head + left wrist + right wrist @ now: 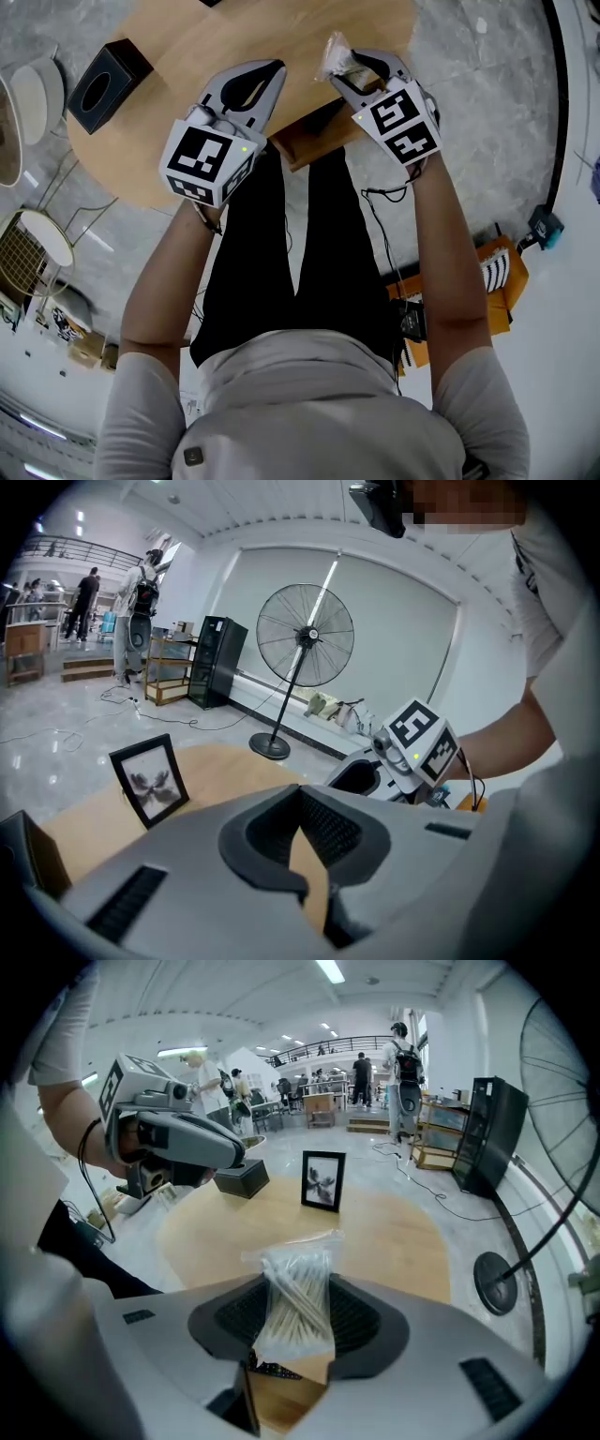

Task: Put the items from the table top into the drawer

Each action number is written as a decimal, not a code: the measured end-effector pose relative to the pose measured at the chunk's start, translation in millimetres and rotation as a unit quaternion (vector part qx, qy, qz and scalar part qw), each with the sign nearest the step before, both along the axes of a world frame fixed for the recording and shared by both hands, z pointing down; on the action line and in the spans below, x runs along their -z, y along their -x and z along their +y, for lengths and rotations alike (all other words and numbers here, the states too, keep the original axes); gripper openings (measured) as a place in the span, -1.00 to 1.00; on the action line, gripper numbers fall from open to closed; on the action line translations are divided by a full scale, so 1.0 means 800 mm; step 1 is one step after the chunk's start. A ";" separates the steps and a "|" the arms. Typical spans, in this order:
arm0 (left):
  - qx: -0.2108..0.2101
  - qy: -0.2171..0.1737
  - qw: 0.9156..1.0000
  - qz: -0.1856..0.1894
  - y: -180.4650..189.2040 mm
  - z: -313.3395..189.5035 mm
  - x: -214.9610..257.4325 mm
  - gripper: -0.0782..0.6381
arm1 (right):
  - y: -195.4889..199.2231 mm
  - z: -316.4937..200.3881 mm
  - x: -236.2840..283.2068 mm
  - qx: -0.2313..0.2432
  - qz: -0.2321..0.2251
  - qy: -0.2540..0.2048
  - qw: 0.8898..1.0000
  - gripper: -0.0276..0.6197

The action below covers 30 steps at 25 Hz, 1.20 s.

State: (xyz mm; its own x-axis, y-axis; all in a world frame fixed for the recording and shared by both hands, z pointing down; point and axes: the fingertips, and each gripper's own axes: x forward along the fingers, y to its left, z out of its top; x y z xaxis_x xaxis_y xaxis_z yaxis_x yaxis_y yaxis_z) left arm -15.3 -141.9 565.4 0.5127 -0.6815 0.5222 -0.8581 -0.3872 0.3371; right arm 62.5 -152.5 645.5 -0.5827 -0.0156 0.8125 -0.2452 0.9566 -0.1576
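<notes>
Closest to the head camera is the person's grey shirt (pixel 309 403), with two bare arms reaching out over dark trousers toward the wooden table (pixel 187 37).

On the right, the right gripper (pixel 361 67) has its fingers squeezed on a small clear bag of cotton swabs (pixel 295 1302). The top of the bag pokes up out of the jaws. The bag is up in the air over the near edge of the table, not in the drawer yet.

On the left, the left gripper (pixel 270 73) has its fingers closed together with nothing in them.

The drawer (pixel 314 141) sticks out from under the near edge of the table, between the two grippers and lower down. It looks open, but I cannot see what is inside.

Far off on the table stand a picture frame (pixel 323 1180) and a black box (pixel 103 84) at the far left.

What could go wrong? The bag is thin and smooth, so I think it could slide out of the fingers if they tip or shake. The drawer looks small and sits partly under the table, so the bag could miss it and fall on the floor. The two grippers are near each other, so they might bump.
</notes>
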 end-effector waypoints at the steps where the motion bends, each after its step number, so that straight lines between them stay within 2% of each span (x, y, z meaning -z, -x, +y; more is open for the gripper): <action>1: -0.005 0.001 1.000 0.000 -0.007 0.000 -0.001 -0.76 | -0.010 0.004 -0.002 -0.009 0.000 0.002 1.000 -0.30; 9: -0.051 0.008 0.999 0.003 -0.078 0.006 -0.023 -0.76 | -0.083 0.035 -0.026 -0.082 -0.004 0.018 0.997 -0.30; 19: -0.103 0.027 0.994 0.000 -0.161 0.020 -0.070 -0.76 | -0.157 0.070 -0.076 -0.155 -0.008 0.035 0.987 -0.30; 24: -0.120 0.036 0.992 -0.002 -0.190 0.028 -0.092 -0.76 | -0.176 0.095 -0.110 -0.169 -0.003 0.050 0.984 -0.30; 30: -0.126 0.045 0.991 -0.005 -0.204 0.037 -0.124 -0.76 | -0.187 0.110 -0.164 -0.156 0.026 0.057 0.986 -0.29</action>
State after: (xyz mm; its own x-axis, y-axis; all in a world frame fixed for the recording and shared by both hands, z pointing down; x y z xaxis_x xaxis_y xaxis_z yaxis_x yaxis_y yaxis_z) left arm 148.1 -112.2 664.3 0.6557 -0.4822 0.5810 -0.7410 -0.5586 0.3726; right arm 212.5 -64.8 776.7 -0.5209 -0.0937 0.8485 -0.5351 0.8102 -0.2390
